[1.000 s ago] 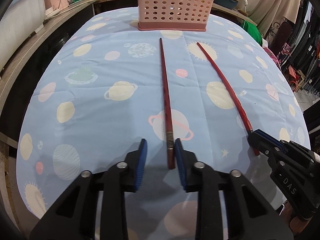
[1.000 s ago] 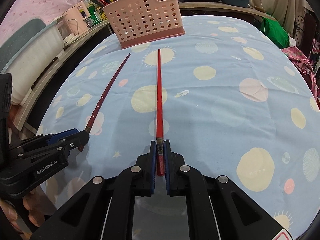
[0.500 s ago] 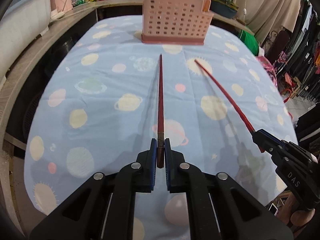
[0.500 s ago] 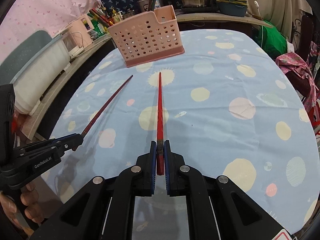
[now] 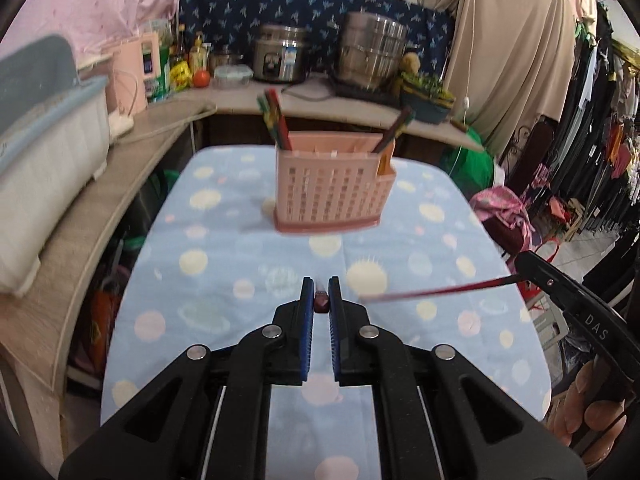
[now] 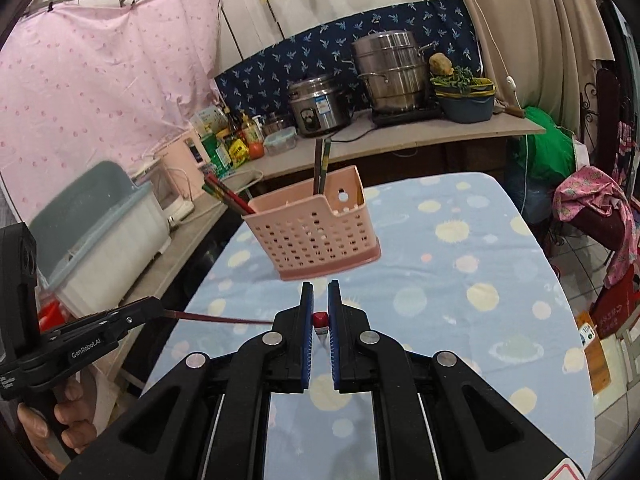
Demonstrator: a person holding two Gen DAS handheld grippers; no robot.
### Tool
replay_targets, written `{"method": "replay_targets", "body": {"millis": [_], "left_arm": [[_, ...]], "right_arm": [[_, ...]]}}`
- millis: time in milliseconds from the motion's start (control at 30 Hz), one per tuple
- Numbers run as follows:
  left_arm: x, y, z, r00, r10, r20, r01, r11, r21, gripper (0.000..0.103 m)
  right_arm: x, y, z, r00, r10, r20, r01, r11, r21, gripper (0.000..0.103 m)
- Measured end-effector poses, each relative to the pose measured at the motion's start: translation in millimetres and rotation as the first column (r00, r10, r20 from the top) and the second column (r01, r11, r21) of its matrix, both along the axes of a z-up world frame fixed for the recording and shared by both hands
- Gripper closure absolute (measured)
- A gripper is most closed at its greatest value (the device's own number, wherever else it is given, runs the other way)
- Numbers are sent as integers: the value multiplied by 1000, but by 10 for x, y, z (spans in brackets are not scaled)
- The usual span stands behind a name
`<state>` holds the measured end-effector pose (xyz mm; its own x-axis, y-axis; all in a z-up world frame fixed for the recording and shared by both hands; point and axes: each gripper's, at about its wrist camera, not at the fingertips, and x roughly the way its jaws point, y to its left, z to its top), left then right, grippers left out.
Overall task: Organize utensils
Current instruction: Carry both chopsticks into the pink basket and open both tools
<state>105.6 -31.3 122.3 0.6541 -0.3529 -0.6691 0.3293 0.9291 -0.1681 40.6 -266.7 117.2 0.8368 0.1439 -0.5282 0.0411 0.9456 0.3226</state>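
With both hands up over the worktop (image 5: 208, 276) in its pale blue planet-print cloth, the left tool (image 5: 321, 300) is pinched tight on a dark red chopstick (image 5: 321, 303), seen end-on in its own view and as a thin line in the right view. Over to the right tool (image 6: 320, 308), narrow too, clamped on a brighter red chopstick (image 6: 320, 319), which stretches out sideways in the left view. Ahead of both stands the pink perforated plastic utensil basket (image 6: 316, 232), upright on the cloth, with more chopsticks poking out.
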Motion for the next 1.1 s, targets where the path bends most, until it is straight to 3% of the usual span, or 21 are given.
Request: {"method": "replay_targets", "body": {"millis": [333,600,833,1100], "left_arm": [[445,-173,445,996,-9,84,10,1000,-12,96],[760,-240,913,984,6,177,-1,1000,-29,96],[1145,-292,1430,957,52,285,-33,997,-69,96],[1572,-307,1628,937,98,335,-70,993,-93,96]], "right_arm": [[463,47,332,997,22,76,-19,999,-40,96],[859,0,974,973,17,229,-4,998,-57,96],[1336,-81,1455,951,7,309,3,1000,-30,96],[1843,-127,1528,943,-7,333,18,999,-30,96]]}}
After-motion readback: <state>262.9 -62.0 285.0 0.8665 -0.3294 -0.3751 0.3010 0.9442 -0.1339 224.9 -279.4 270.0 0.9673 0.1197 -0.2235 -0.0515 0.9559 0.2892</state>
